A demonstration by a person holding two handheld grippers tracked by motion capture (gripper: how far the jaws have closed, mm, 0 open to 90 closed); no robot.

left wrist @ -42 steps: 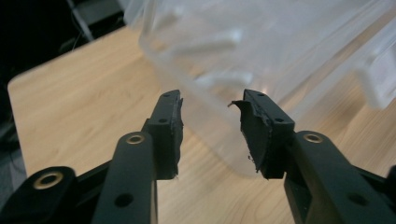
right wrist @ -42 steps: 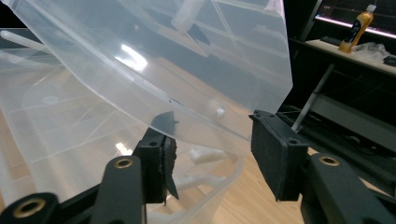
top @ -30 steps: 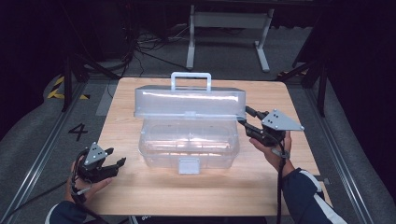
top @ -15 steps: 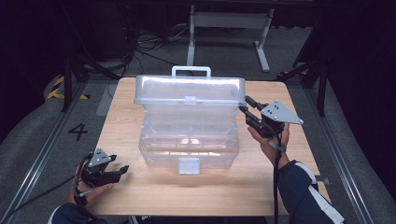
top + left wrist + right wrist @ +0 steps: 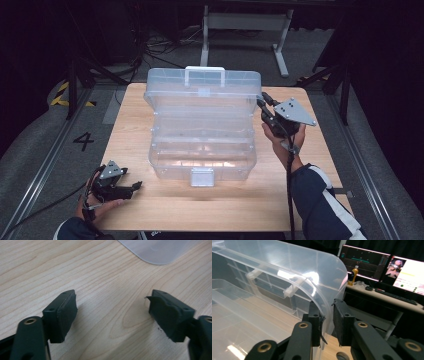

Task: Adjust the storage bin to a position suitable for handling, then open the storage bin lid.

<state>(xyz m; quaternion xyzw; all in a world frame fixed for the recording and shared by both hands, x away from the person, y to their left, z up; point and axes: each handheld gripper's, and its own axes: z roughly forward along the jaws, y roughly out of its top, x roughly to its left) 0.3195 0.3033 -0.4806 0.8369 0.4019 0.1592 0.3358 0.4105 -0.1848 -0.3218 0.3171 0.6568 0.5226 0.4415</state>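
1. Clear box (image 5: 202,150) sits mid-table, lid (image 5: 202,90) raised toward the far edge.
2. Right gripper (image 5: 263,106) pinches the lid's right rim; its jaws have just been closing on it.
3. Left gripper (image 5: 131,187) rests near the table's (image 5: 310,150) front-left corner, jaws just opening, nothing between.
4. Judgement: thin plastic, light, flexes, slippery; grip the stiff rim.

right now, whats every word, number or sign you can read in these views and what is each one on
"4": a dark numeral on the grey floor, left of the wooden table in the high view.
Yellow and black hazard stripes: a marking with no words, on the floor farther back.
Two monitors in the right gripper view: the text on their screens is too small and blurred to read.
Yellow bottle beside them: label too small to read.
Clear plastic box: no lettering that can be made out.
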